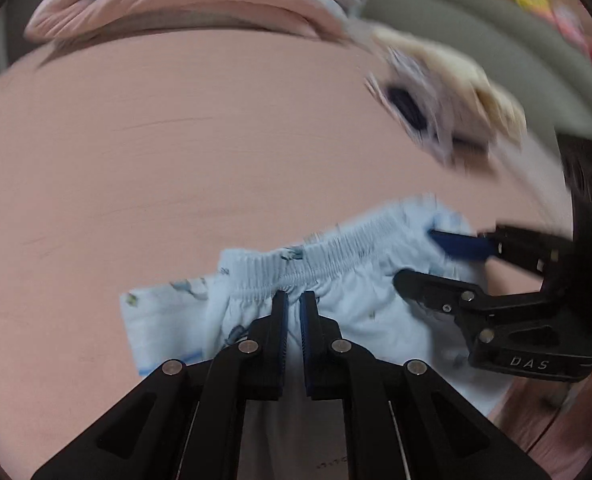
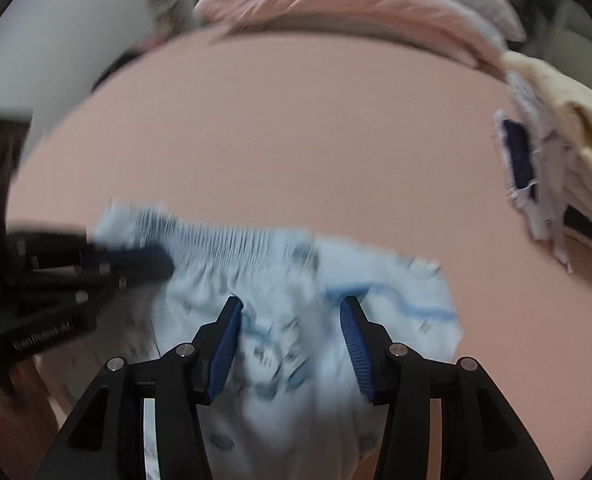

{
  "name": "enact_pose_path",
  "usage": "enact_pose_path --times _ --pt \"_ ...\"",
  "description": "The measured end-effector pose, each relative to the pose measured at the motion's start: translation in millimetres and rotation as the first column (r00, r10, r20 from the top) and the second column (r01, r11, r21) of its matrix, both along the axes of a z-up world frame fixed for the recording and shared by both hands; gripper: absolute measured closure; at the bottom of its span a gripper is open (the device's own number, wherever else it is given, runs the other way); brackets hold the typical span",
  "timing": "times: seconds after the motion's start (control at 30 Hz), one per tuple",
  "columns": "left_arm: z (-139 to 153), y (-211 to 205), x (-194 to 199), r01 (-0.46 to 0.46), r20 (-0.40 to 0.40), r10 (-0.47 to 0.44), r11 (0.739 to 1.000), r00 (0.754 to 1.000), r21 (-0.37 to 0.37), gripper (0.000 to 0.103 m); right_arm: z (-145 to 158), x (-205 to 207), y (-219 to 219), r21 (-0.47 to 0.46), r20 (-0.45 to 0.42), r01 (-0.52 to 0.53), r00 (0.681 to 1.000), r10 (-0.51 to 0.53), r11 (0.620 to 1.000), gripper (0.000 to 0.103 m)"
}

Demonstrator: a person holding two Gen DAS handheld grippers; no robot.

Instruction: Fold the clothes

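A pair of light blue printed shorts with an elastic waistband lies at the near edge of a pink table. My left gripper is shut on the waistband. It shows at the left of the right wrist view, pinching the waistband's end. My right gripper is open, with the shorts lying between and under its fingers. It also shows in the left wrist view, jaws apart around the fabric's right edge. Both views are motion-blurred.
A stack of folded clothes in cream, white and navy sits at the right of the table, also in the right wrist view. A pink and grey pile of fabric lies along the far edge.
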State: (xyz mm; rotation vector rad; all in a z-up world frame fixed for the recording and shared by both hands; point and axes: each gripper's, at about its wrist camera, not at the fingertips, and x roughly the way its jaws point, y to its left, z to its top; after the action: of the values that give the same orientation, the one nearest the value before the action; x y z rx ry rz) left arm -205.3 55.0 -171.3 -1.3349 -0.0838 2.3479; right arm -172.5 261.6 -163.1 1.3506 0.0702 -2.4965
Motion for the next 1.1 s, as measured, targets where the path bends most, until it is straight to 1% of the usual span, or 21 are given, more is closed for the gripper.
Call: enact_pose_path --times 0.03,0.17,0.23,0.27,0.3,0.33,0.37,0.4,0.43,0.47,0.5,0.53,0.57,0.67,0.7,0.77,0.8,0.9,1.0,1.07,1.1 --pt "4.4 -1.5 1.9 -0.009 -0.009 0.009 1.0 1.0 0.006 0.098 5.4 -1.1 2.2 -0.013 -0.019 0.023 1.0 -0.023 1.0 0.052" --pt "27.1 -13.9 17.6 -0.039 -0.056 0.042 0.997 0.998 0.062 0.097 24.4 8.9 9.9 0.005 -0.082 0.079 0.994 -0.079 0.997 0.052" --pt "36.7 -21.5 26.3 -0.061 -0.071 0.067 0.995 0.995 0.08 0.092 28.6 21.0 18.1 0.001 -0.08 0.095 0.992 -0.094 0.995 0.052" --pt "37.9 -26.1 31.0 -0.086 -0.062 0.09 0.994 0.994 0.063 0.087 29.0 30.3 21.8 -0.018 -0.07 0.092 0.993 -0.093 0.996 0.052" --pt "37.8 -31.8 35.5 -0.119 -0.051 0.122 0.991 0.991 0.058 0.081 28.2 39.2 25.0 -0.031 -0.058 0.099 0.993 -0.101 0.995 0.051" --pt "34.6 -42.0 42.2 -0.162 -0.023 0.164 0.983 0.986 0.083 0.075 27.3 48.3 28.9 -0.043 -0.049 0.122 0.991 -0.124 0.992 0.051" --pt "26.8 -51.8 47.9 -0.2 0.023 0.199 0.971 0.98 0.131 0.053 26.3 57.3 32.7 -0.054 -0.04 0.145 0.988 -0.147 0.988 0.05" --pt "15.9 -56.9 48.7 -0.236 0.077 0.226 0.954 0.971 0.183 0.036 25.4 66.4 36.5 -0.066 -0.03 0.168 0.985 -0.171 0.984 0.047" --pt "6.5 -61.7 50.1 -0.271 0.12 0.25 0.939 0.961 0.214 0.035 22.0 72.0 44.0 -0.098 -0.011 0.195 0.98 -0.197 0.976 0.042" --pt "0.0 -63.3 50.5 -0.295 0.142 0.27 0.934 0.952 0.203 0.035 15.2 72.8 56.8 -0.16 0.021 0.226 0.974 -0.226 0.961 0.038" --pt "-5.2 -61.6 49.2 -0.31 0.151 0.286 0.935 0.946 0.17 0.035 7.2 73.8 67.7 -0.206 0.061 0.261 0.965 -0.254 0.943 0.034" --pt "-9.0 -60.0 48.7 -0.318 0.155 0.295 0.936 0.943 0.153 0.035 -2.3 72.9 76.3 -0.224 0.112 0.296 0.954 -0.277 0.929 0.034" --pt "-10.9 -58.4 49.1 -0.317 0.153 0.295 0.936 0.943 0.154 0.035 -9.2 69.8 83.1 -0.236 0.149 0.316 0.946 -0.287 0.919 0.034" --pt "-15.4 -54.4 50.9 -0.326 0.146 0.303 0.93 0.942 0.168 0.035 -18.2 64.0 92.8 -0.278 0.195 0.34 0.936 -0.294 0.898 0.033" --pt "-16.1 -53.1 51.7 -0.329 0.144 0.306 0.927 0.941 0.179 0.035 -17.4 60.7 91.5 -0.281 0.196 0.338 0.936 -0.291 0.898 0.032" --pt "-16.3 -50.5 53.6 -0.322 0.146 0.296 0.923 0.944 0.21 0.035 -18.0 52.5 82.3 -0.277 0.194 0.31 0.945 -0.263 0.91 0.023" --pt "-16.9 -50.2 55.1 -0.311 0.155 0.28 0.921 0.947 0.236 0.035 -18.2 48.4 77.6 -0.275 0.192 0.295 0.949 -0.249 0.915 0.021" --pt "-20.0 -43.9 53.6 -0.269 0.174 0.225 0.914 0.959 0.302 0.035 -19.1 36.6 63.6 -0.265 0.188 0.25 0.961 -0.204 0.931 0.021" --pt "-24.1 -37.2 47.3 -0.248 0.167 0.202 0.908 0.965 0.338 0.036 -20.2 28.4 48.0 -0.232 0.181 0.192 0.972 -0.152 0.954 0.025" --pt "-25.6 -33.2 42.6 -0.241 0.153 0.199 0.908 0.968 0.342 0.036 -21.0 22.9 37.6 -0.209 0.177 0.153 0.977 -0.116 0.966 0.027" --pt "-25.3 -30.2 40.3 -0.232 0.141 0.196 0.915 0.97 0.33 0.041 -21.3 20.2 32.4 -0.198 0.176 0.133 0.98 -0.099 0.971 0.038"
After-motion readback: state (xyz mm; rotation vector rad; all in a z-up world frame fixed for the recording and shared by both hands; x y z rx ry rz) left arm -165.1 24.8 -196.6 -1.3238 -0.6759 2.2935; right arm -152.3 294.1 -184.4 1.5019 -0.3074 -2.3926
